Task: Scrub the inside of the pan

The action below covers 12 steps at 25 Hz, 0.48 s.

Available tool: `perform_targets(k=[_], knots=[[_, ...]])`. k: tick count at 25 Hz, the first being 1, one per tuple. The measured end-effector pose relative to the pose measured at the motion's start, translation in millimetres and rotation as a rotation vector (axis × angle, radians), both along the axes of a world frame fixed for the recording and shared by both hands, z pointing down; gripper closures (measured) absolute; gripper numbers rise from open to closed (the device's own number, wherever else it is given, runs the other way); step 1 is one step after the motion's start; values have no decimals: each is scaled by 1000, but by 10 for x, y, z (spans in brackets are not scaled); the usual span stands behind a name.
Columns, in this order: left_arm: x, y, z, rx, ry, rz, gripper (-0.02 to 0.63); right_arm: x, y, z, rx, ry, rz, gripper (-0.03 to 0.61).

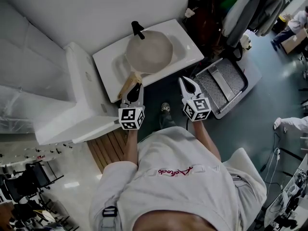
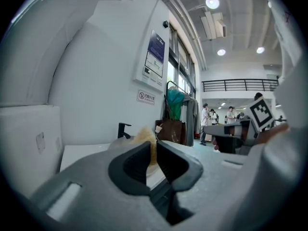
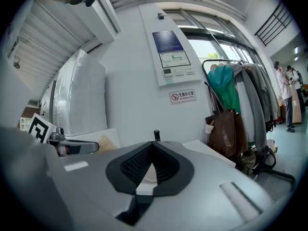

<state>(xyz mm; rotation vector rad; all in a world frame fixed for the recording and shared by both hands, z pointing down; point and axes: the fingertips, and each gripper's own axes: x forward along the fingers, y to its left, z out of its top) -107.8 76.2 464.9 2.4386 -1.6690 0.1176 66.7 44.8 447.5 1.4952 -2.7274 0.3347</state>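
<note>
A round grey pan (image 1: 149, 51) with a black handle (image 1: 138, 30) rests in the white basin top (image 1: 190, 49). My left gripper (image 1: 136, 88) hovers at the basin's near edge, just in front of the pan, shut on a tan fibrous scrubber (image 1: 128, 86). In the left gripper view the scrubber (image 2: 146, 136) pokes up between the narrow jaws of the left gripper (image 2: 153, 147), with the pan's handle (image 2: 123, 128) beyond. My right gripper (image 1: 188, 84) hangs to the right of the left one, off the basin's front edge. In its own view the right gripper (image 3: 153, 146) is shut on nothing.
A tall white cabinet (image 1: 82, 88) stands left of the basin. A grey tray-like platform (image 1: 224, 83) lies on the floor to the right. Coats and a brown bag (image 3: 226, 131) hang on a rack beyond. Wooden slats (image 1: 108, 150) lie by the person's feet.
</note>
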Motion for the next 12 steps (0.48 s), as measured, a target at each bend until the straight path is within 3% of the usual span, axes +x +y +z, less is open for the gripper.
perform_targets(k=[12], knots=[[25,72,13,-2,-5,5,572,-54,68,42,-10,6,-8,574]])
